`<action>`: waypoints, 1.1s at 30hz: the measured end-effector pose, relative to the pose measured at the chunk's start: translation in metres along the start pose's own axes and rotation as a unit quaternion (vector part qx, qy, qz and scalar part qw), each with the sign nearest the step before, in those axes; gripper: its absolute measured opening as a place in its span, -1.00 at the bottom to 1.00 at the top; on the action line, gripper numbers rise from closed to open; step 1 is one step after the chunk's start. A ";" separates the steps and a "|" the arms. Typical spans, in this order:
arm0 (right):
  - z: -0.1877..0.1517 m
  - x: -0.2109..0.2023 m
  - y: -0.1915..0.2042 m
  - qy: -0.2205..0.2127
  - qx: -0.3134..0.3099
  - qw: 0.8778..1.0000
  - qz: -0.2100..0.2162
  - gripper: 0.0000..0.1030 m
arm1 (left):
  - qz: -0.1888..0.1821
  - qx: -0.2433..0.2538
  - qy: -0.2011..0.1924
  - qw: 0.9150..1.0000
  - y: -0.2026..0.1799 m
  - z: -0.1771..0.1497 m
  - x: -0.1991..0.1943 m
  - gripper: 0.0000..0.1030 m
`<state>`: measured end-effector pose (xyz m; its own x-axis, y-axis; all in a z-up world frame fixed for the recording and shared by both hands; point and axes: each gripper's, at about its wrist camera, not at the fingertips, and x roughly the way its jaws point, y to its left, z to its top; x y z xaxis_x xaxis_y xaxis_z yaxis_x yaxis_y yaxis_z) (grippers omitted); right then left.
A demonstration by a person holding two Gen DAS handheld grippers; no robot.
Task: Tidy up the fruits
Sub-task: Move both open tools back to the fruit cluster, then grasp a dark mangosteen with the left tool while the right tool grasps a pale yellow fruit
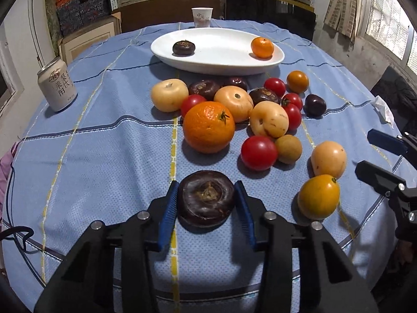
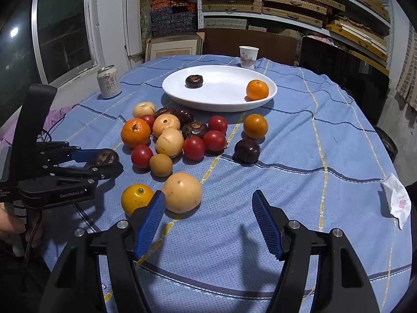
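1. Two fruits lie on the white oval plate (image 1: 216, 62): a water chestnut (image 1: 183, 47) at its left, a mandarin (image 1: 262, 47) at its right.
2. Left gripper (image 1: 207, 203): fingers closed against both sides of a dark water chestnut at the near edge (image 1: 206, 198), which sits low over the blue checked worktop (image 1: 104, 156).
3. Right gripper (image 2: 208, 224): fingers spread wide, holding nothing, just beside a pale round fruit (image 2: 182, 192) and a yellow-orange fruit (image 2: 137, 199).
4. Remaining tomatoes, oranges and chestnuts are clustered mid-worktop.
5. Drink can (image 1: 57, 88) stands at left; paper cup (image 1: 202, 17) stands behind the plate.
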<state>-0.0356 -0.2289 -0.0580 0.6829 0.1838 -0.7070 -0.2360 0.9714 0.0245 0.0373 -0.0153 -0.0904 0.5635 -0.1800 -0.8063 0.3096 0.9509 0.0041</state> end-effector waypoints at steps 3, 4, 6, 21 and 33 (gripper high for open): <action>0.003 0.004 0.003 0.007 -0.002 1.000 -0.003 0.35 | -0.009 0.000 -0.004 1.000 -0.001 -0.001 -0.001 -0.19; 0.005 0.006 0.004 0.010 0.000 1.000 -0.004 0.35 | -0.010 0.002 -0.007 1.000 -0.001 -0.001 -0.002 -0.19; 0.008 0.011 0.004 0.016 0.008 1.000 0.001 0.35 | -0.010 0.001 -0.011 1.000 -0.002 -0.002 -0.003 -0.19; 0.015 0.037 0.018 0.048 0.002 0.999 0.001 0.34 | -0.017 -0.008 -0.039 0.999 0.000 -0.004 -0.013 -0.20; 0.011 0.042 0.012 0.082 0.015 0.996 0.024 0.34 | -0.016 -0.012 -0.040 0.999 0.002 -0.004 -0.012 -0.19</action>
<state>-0.0028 -0.2076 -0.0797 0.5478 0.2058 -0.8109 -0.2439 0.9664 0.0805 0.0283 -0.0103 -0.0829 0.6136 -0.2297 -0.7555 0.3103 0.9499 -0.0368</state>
